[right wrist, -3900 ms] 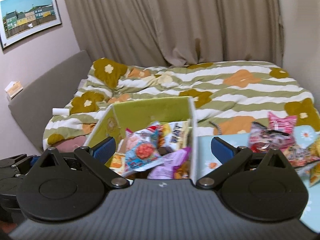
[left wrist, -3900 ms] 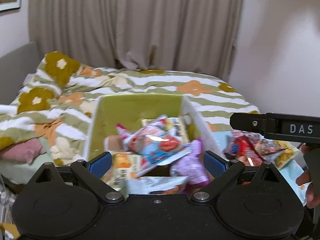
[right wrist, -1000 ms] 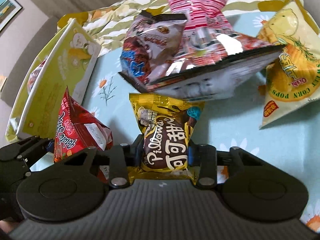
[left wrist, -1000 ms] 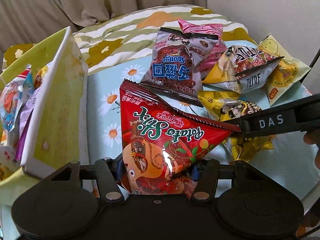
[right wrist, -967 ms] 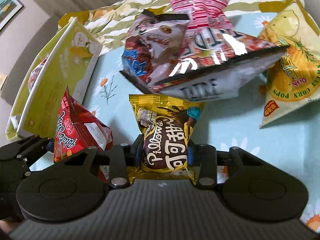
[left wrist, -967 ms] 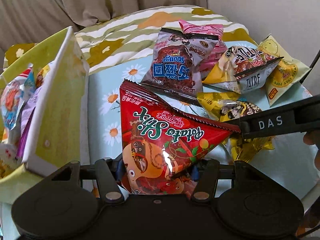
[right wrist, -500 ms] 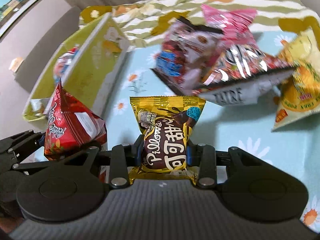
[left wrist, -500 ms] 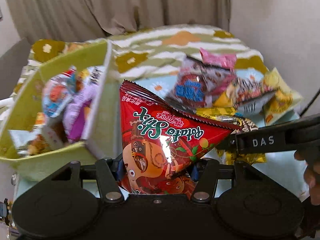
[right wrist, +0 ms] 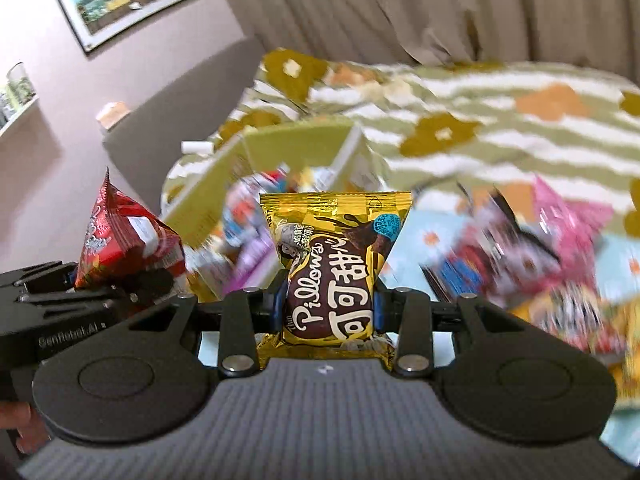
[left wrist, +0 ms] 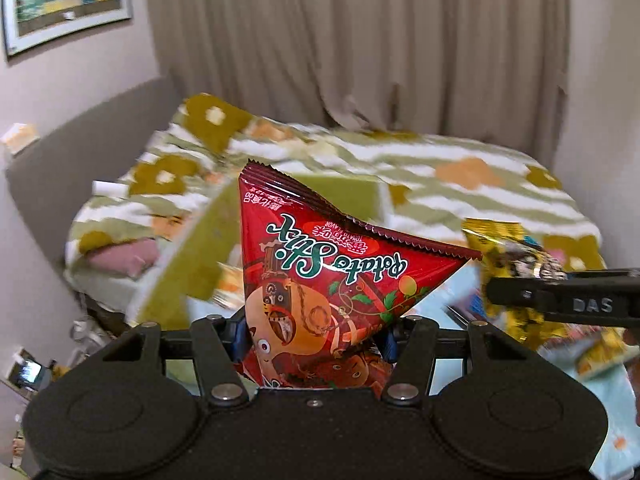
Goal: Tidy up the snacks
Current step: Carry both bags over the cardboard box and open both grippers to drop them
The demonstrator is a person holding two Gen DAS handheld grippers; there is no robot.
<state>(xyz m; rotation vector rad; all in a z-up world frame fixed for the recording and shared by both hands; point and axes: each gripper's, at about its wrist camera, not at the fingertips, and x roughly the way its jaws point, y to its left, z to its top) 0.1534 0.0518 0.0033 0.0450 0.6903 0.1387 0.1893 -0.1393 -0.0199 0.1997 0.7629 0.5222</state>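
My left gripper point(left wrist: 316, 336) is shut on a red Potato Stix bag point(left wrist: 320, 280), held up in the air. The same red bag point(right wrist: 120, 240) shows at the left of the right wrist view. My right gripper point(right wrist: 326, 308) is shut on a yellow Pillows cocoa packet point(right wrist: 332, 272), also lifted. That yellow packet point(left wrist: 512, 268) appears at the right of the left wrist view. Behind both bags stands the green snack box point(right wrist: 296, 144), blurred, with several packets inside. The green box point(left wrist: 192, 264) sits just beyond the red bag in the left wrist view.
Several loose snack bags point(right wrist: 532, 256) lie blurred on the light blue daisy cloth point(right wrist: 436, 240) at the right. A bed with a green striped flowered blanket point(left wrist: 460, 184) fills the background, with curtains point(left wrist: 360, 40) behind. A person's hand point(right wrist: 16, 416) holds the left gripper.
Both grippers have risen with their bags and tilted up, so the bed and curtains now show. The green box has shifted from the left to behind the bags.
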